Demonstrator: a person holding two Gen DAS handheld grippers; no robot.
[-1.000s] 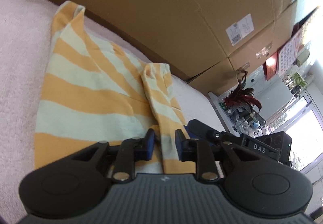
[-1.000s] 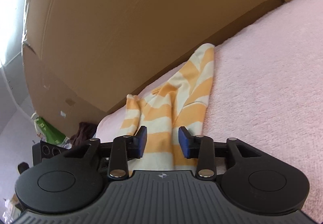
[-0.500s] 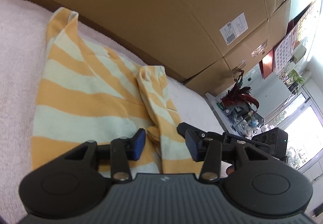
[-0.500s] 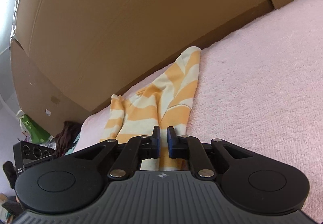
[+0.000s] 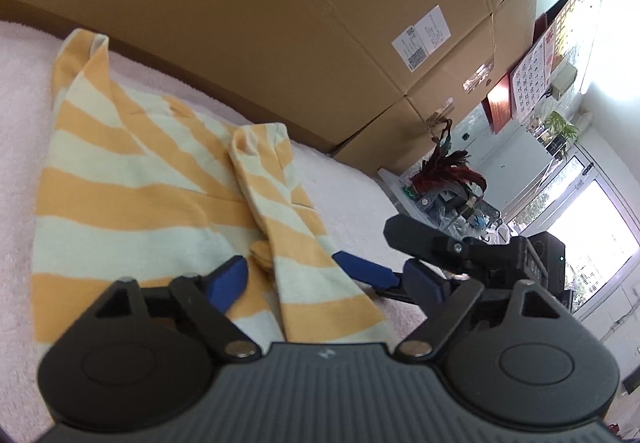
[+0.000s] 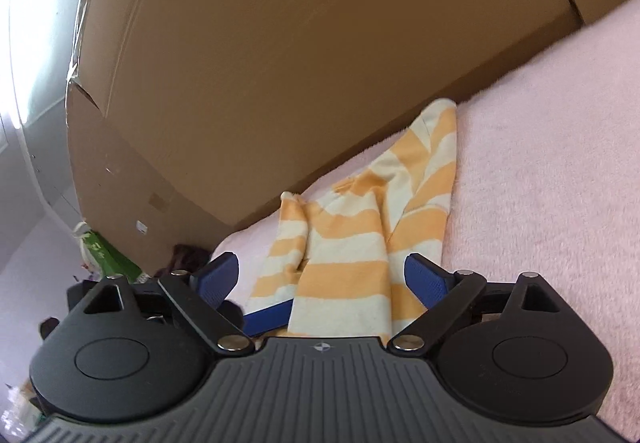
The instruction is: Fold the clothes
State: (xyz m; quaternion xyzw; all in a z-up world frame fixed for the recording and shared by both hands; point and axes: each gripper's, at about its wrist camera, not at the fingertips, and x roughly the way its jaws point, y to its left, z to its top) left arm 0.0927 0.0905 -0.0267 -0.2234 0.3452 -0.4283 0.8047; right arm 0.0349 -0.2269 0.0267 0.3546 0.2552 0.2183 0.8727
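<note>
Currently both grippers, left [image 5: 298,271] and right [image 6: 320,275], are opening, gripping nothing, over the striped shirt [image 5: 132,179] lying near the blanket's [image 6: 540,163] back edge.

A striped garment [image 5: 132,179] in bands of orange-yellow and pale cream lies on the pink fleecy blanket [image 6: 540,171], close to the wall of cardboard boxes [image 5: 280,23]. It is partly folded: the body lies flat, and one sleeve [image 5: 280,203] is laid back over it lengthwise, its cuff pointing toward the boxes. A far corner [image 6: 438,115] reaches nearly to the foot of the cardboard. A few soft wrinkles gather along the folded sleeve.
</note>
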